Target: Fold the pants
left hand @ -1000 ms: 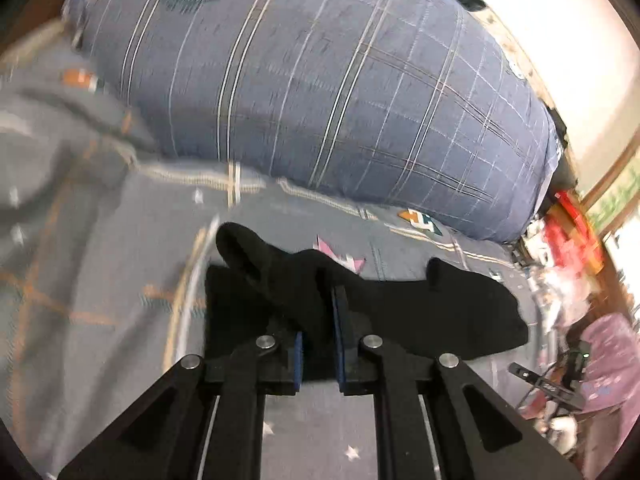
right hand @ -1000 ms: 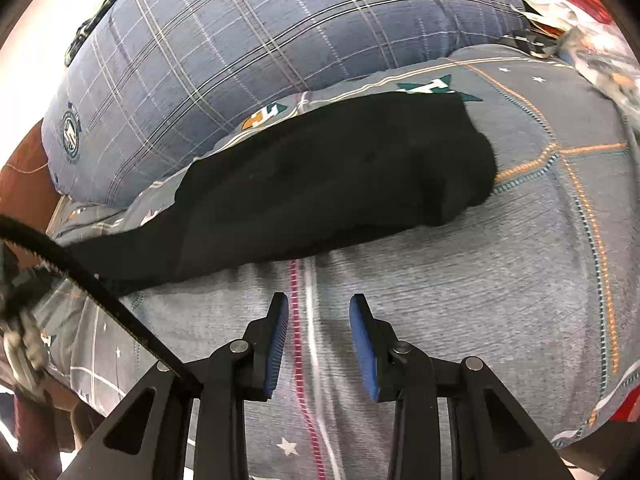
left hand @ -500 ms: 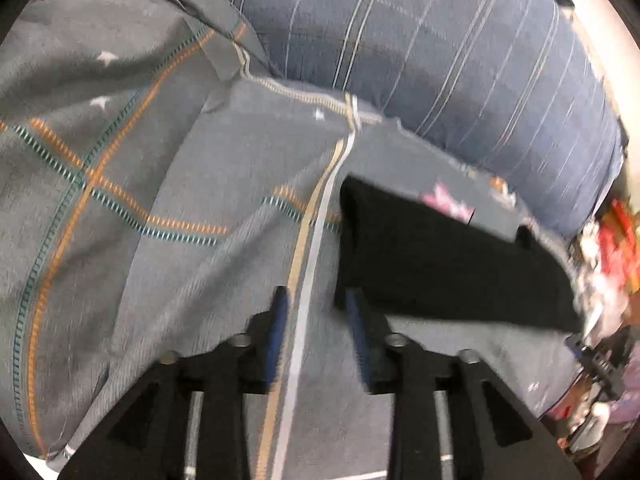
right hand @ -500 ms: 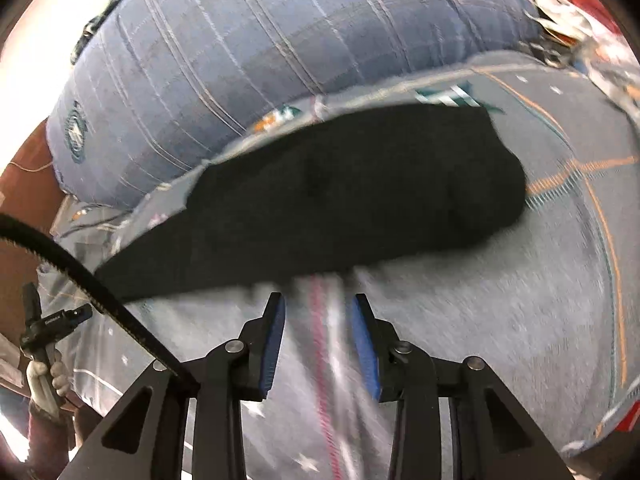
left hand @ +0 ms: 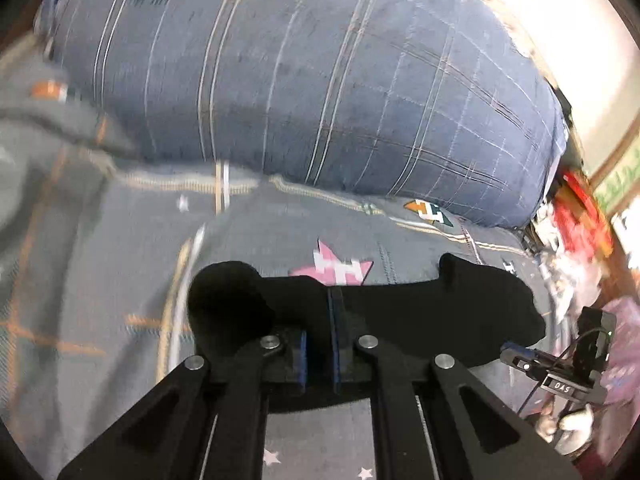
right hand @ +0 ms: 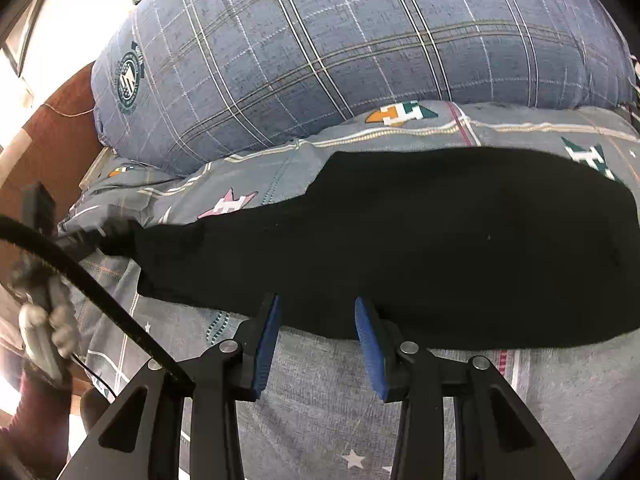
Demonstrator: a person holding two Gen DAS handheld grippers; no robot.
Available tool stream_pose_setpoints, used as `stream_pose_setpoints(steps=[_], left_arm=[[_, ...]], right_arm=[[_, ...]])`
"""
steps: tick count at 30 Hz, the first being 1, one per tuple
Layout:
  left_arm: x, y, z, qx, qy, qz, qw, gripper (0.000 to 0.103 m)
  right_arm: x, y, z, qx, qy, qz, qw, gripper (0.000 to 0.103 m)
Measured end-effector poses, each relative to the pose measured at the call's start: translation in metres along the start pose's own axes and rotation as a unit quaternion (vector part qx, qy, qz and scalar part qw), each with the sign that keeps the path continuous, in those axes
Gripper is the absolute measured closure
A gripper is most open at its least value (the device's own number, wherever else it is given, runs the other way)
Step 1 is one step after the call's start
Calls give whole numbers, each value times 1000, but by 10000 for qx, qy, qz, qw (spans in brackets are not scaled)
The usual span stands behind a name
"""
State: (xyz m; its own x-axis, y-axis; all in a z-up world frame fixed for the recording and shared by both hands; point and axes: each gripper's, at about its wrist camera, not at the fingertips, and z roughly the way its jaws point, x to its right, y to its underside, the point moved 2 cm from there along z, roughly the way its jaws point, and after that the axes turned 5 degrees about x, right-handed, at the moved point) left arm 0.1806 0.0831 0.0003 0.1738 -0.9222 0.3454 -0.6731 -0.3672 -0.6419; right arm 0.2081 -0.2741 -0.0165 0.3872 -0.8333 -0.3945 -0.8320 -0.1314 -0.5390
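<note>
The black pants [left hand: 440, 312] lie stretched sideways across the grey patterned bedsheet [left hand: 100, 260]. My left gripper [left hand: 320, 320] is shut on a bunched fold near their left end, with black cloth pinched between the blue pads. In the right wrist view the pants [right hand: 440, 248] fill the middle. My right gripper [right hand: 317, 308] sits at their near edge, its jaws opening. The cloth's edge lies at the fingertips and the pads do not press on it.
A big blue plaid pillow [right hand: 360, 48] bulges right behind the pants, also seen as the pillow [left hand: 340, 92]. Red and pink clutter [left hand: 580, 220] crowds the bed's right side. A black cable [right hand: 80, 264] and a blurred gloved hand [right hand: 44, 320] are at the left edge.
The left gripper opened and swung left off the pants, then came back and shut on the fold. The right gripper moved up to the pants' near edge, its jaws wider.
</note>
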Motion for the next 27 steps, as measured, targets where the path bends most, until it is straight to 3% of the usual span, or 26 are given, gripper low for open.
stream_pose_setpoints(steps=[3,6,8,11,14,18,23,27], left_arm=[[-20,17,15,-217,-958,203,9950,84],[-66,53,28,-810,-1282,-273,9881,80],[-86,67,14,-639,-1003,-683,9906,74],[-104,72,-12,-193,-838,-1255,9884,74],[-118,76,-20,253,-331,-1853,9818,73],[-126,88,-16,518,254,-2098,9760,73],[-124,99,-2,384,1111,-2300,9661,69],[-122,98,7,301,1270,-2294,9645,67]], right_arm=[[9,5,-1,-39,74,102,9999,61],[15,3,-2,-62,198,173,9996,60],[13,-3,-3,-41,281,75,9996,58],[-12,-14,1,-2,295,-348,9990,48],[-56,-25,20,-166,-9,-693,9975,46],[-133,-37,64,-587,-498,-1123,9907,46],[-231,-45,128,-1186,-836,-1672,9752,46],[-283,-46,187,-1820,-556,-1926,9627,46]])
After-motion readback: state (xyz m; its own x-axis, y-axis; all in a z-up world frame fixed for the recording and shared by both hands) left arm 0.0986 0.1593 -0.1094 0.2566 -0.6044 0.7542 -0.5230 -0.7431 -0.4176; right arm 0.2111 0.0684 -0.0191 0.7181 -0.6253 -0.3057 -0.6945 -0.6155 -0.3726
